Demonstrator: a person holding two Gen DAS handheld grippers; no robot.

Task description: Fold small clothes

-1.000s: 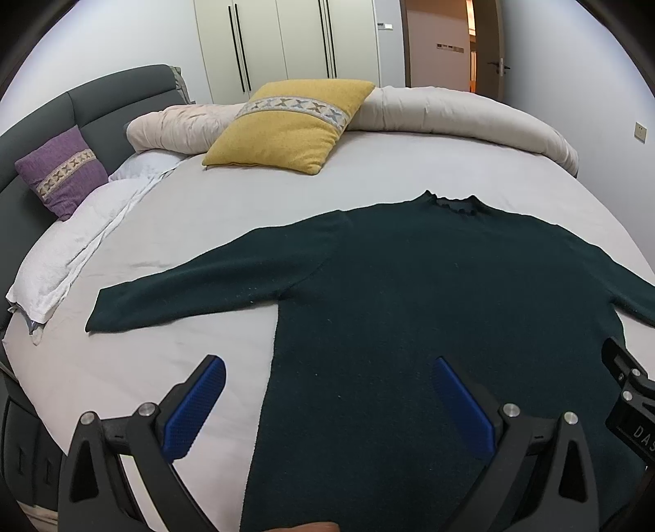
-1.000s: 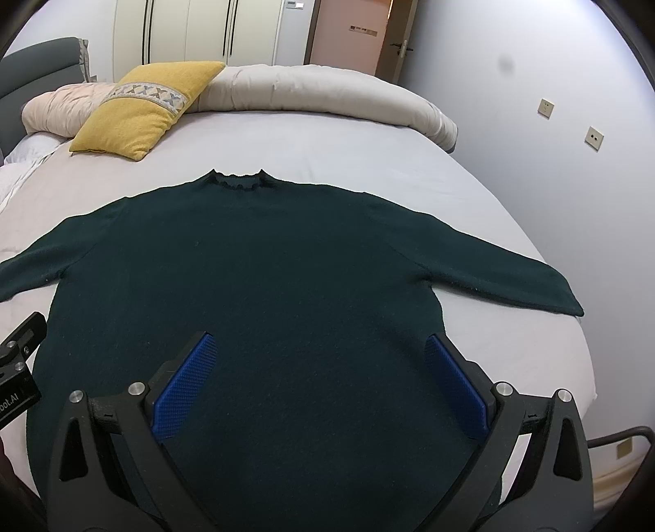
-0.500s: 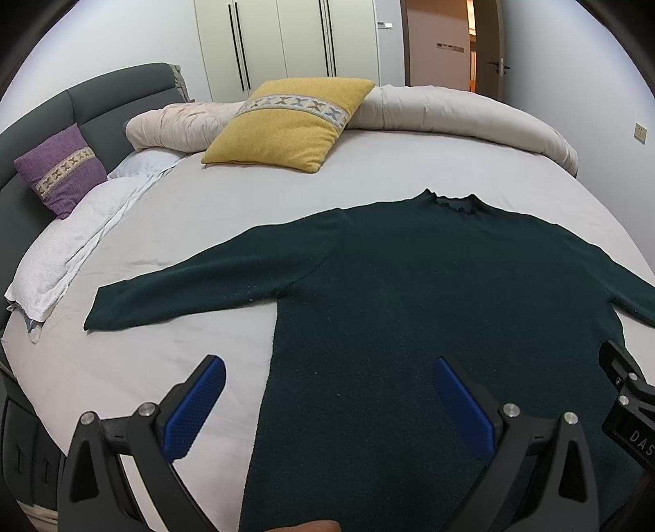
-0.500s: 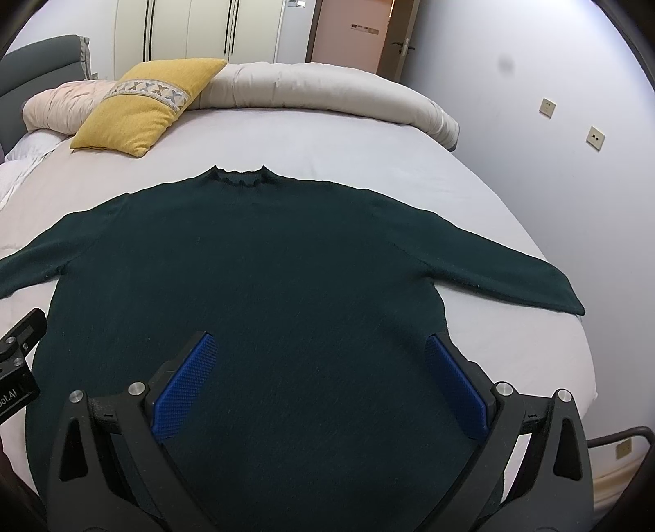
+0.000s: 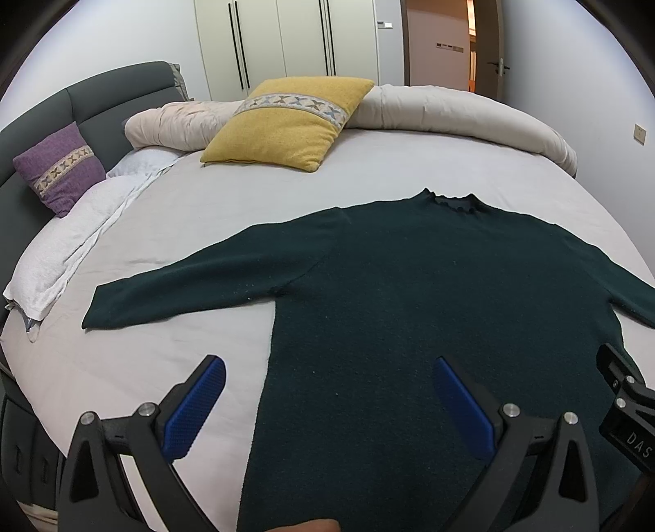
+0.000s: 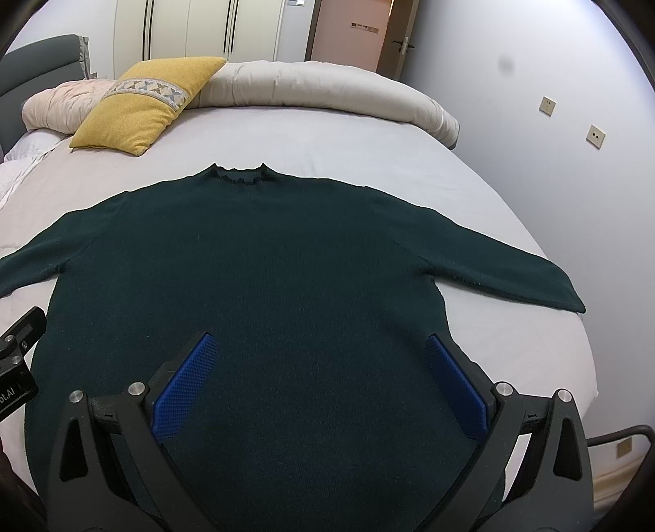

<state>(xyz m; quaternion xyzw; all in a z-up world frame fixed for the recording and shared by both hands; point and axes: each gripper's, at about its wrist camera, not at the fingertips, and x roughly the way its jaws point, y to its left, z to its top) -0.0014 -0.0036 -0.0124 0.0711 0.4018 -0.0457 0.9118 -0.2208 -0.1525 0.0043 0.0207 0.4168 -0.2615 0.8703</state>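
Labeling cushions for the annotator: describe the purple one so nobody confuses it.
On the bed, look to the dark padded headboard. The purple cushion leans against it, beside white bedding. The yellow cushion has a similar patterned band but lies mid-bed.

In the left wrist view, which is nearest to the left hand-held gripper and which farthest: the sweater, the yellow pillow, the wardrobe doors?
From the left hand-held gripper, nearest first:
1. Dark green sweater, spread flat on the bed just ahead of the fingers.
2. Yellow pillow, farther up the bed, slightly left.
3. Wardrobe doors, on the back wall behind the bed.
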